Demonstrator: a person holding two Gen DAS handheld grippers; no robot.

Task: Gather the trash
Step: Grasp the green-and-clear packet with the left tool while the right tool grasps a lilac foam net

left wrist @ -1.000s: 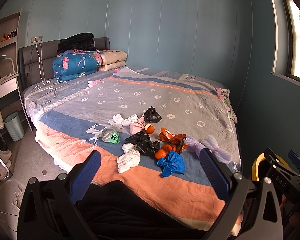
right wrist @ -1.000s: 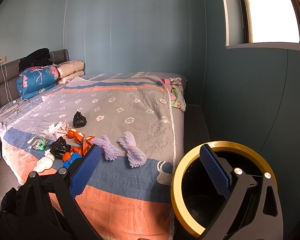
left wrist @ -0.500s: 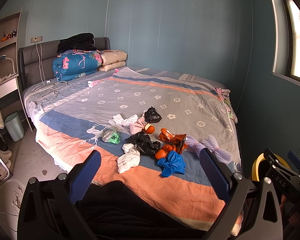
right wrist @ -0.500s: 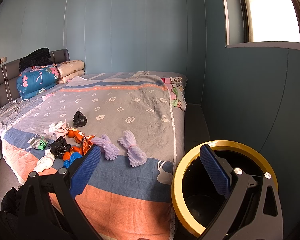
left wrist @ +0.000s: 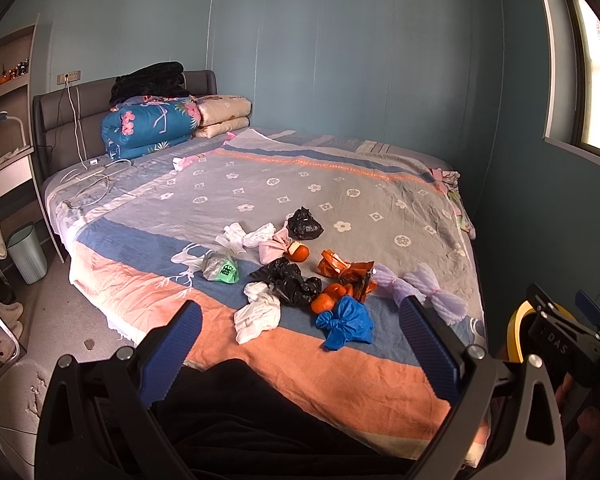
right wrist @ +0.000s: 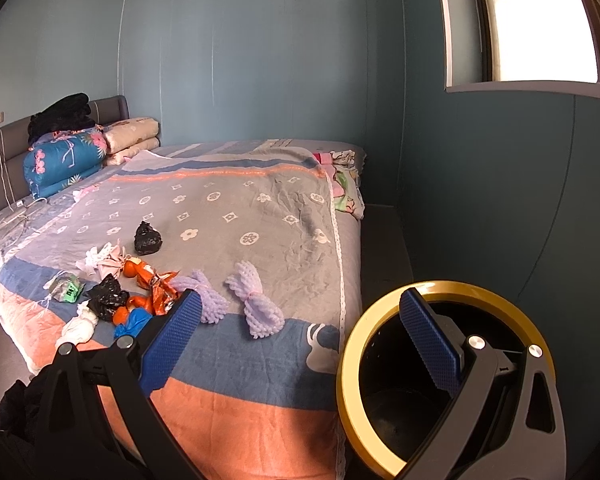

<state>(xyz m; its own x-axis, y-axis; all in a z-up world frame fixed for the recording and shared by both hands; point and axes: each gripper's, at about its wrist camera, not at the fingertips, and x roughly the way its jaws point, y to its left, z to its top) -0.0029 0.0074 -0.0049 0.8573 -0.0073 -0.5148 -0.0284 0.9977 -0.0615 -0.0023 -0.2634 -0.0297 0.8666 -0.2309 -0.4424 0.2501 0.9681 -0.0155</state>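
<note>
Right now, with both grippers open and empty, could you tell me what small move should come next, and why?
Probably ease the right gripper forward and down onto the nearer purple foam net. Both grippers hold nothing, no trash is collected yet, and that net lies closest to the yellow-rimmed bin beside the bed, so the carry would be shortest. The left gripper can wait.

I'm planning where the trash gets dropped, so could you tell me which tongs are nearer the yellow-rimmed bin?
Right. The right tongs hover just in front of the yellow-rimmed bin, one finger overlapping its opening. The left tongs face the bed, with the bin off to their right.
</note>
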